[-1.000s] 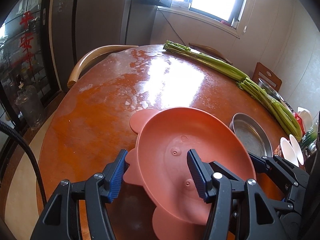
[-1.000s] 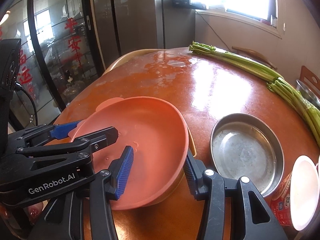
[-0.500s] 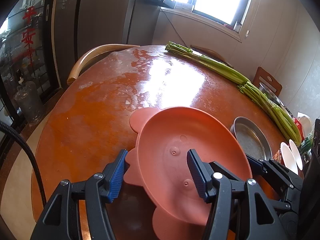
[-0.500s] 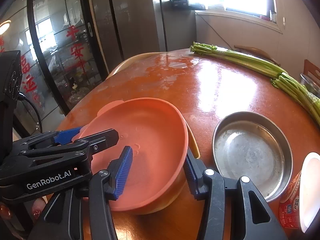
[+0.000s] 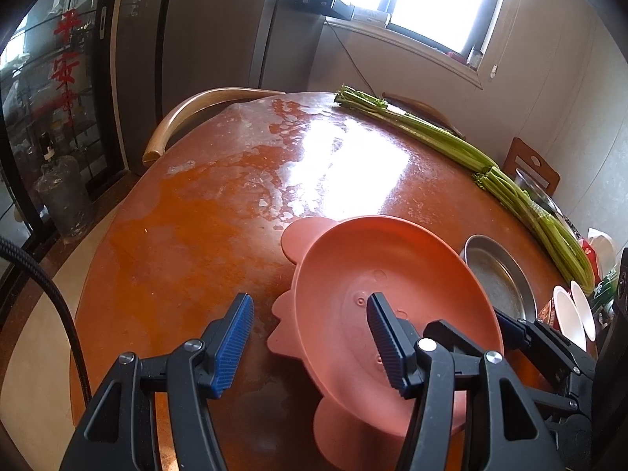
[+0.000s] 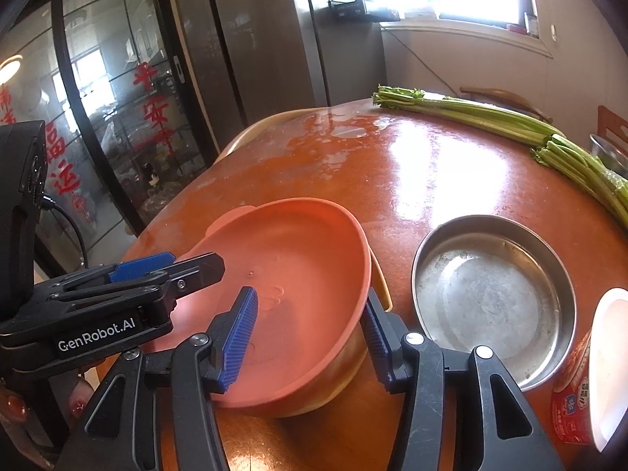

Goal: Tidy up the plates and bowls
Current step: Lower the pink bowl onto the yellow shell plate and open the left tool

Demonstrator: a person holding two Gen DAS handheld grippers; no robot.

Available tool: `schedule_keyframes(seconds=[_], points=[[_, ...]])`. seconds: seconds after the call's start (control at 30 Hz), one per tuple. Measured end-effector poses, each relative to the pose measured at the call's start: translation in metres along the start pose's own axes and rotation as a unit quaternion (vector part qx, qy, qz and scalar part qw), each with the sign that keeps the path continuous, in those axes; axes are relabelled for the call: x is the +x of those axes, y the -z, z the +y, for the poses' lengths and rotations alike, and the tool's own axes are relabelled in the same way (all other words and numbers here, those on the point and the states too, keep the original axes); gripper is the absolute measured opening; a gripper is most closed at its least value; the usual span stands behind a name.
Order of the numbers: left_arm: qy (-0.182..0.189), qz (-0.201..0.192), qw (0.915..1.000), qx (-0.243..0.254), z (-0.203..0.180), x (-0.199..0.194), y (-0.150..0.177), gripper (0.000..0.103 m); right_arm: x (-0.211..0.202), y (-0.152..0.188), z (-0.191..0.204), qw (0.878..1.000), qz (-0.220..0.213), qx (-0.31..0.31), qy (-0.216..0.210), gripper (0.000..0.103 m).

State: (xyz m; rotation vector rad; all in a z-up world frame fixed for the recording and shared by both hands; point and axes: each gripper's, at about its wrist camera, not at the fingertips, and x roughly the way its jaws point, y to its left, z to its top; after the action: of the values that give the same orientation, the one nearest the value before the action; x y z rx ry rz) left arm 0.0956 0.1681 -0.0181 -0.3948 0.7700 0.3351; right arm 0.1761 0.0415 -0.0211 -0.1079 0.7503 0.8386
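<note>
Claws straddle opposite rims of the pink plastic bowl (image 6: 298, 286) on our glossy orange tabletop (image 5: 204, 216): our left claw (image 5: 310, 337) released, right claw (image 6: 310, 325) just loosening, pads apart.

Bright window (image 5: 424, 0) backlight, blown out; glare on table (image 5: 345, 165); fisheye edges dark, bent.

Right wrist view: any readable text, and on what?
"GenRobot.AI": white print on the left claw body.
Red Chinese characters on the glass door: too stylised to read surely.
Print on the red cup: too small.
</note>
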Motion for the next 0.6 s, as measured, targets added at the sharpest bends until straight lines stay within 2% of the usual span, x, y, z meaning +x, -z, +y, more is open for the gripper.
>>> schedule_keyframes(seconds=[0.23,0.3,0.43,0.6], points=[[-0.001,0.000,1.0000,0.000,0.000,-0.004,0.002,0.060,-0.003,0.001,0.001,1.000,-0.006,-0.007,0.003,0.060],[-0.003,0.000,1.0000,0.001,0.000,-0.005,0.002,0.060,-0.003,0.000,0.003,1.000,-0.006,-0.016,0.004,0.065],[-0.002,0.002,1.0000,0.005,-0.001,-0.006,0.004,0.060,-0.004,0.002,0.010,0.999,-0.004,-0.036,0.018,0.068],[0.002,0.001,1.0000,0.009,-0.003,-0.008,0.006,0.060,-0.008,0.003,0.003,0.999,-0.013,-0.022,0.028,0.071]])
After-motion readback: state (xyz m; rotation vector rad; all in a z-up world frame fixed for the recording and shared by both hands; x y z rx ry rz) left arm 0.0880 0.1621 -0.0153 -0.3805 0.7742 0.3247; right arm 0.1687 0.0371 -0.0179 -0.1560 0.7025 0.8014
